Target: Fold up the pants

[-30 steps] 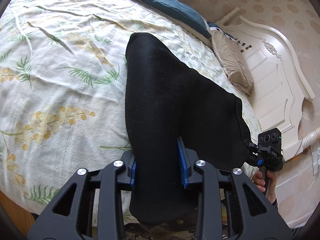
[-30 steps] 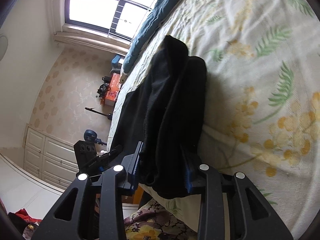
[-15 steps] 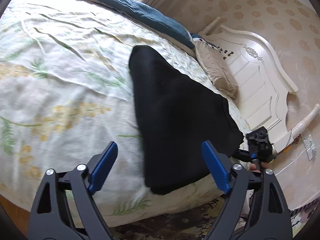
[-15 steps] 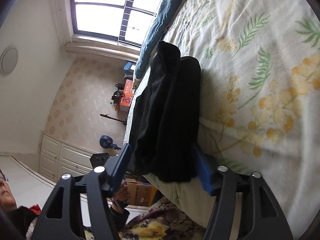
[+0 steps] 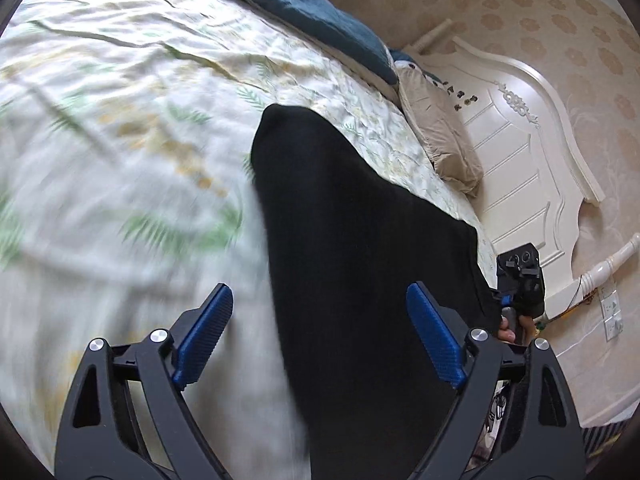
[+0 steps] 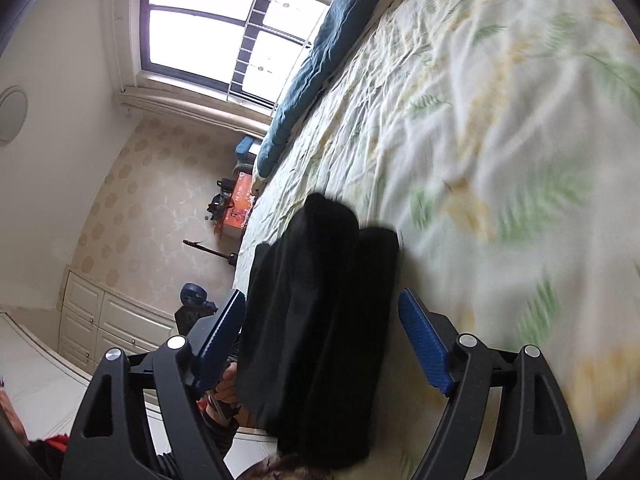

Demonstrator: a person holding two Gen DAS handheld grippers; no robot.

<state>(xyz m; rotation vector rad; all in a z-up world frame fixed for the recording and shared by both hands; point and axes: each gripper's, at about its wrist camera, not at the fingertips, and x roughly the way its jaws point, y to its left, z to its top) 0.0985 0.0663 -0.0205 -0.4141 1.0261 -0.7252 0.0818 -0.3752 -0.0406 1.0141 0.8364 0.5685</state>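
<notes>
— What do we have in front of us, counted out?

— One pair of black pants (image 5: 360, 248), lying folded on the floral bedspread (image 5: 120, 160) near the edge of the bed. From the right wrist view we count two long folded ridges of the pants (image 6: 320, 320) side by side, running away from us along the edge of the bedspread (image 6: 500, 120).

— And our two grippers?

— Our left gripper (image 5: 320, 336) has its two blue pads spread wide, one on either side of the near end of the pants, neither touching the cloth as far as we can tell. Our right gripper (image 6: 322, 340) is likewise spread apart, its two pads straddling the pants' near end and holding nothing.

— Do we see each other's tools?

— From the left view we see one black gripper (image 5: 520, 280) in a hand past the far corner of the pants.

— Anything else to count?

— One tan pillow (image 5: 440, 140), one dark blue blanket (image 5: 300, 4) along the far side, one white headboard (image 5: 532, 152), and one window (image 6: 224, 36). The bedspread is blurred in both views.
</notes>
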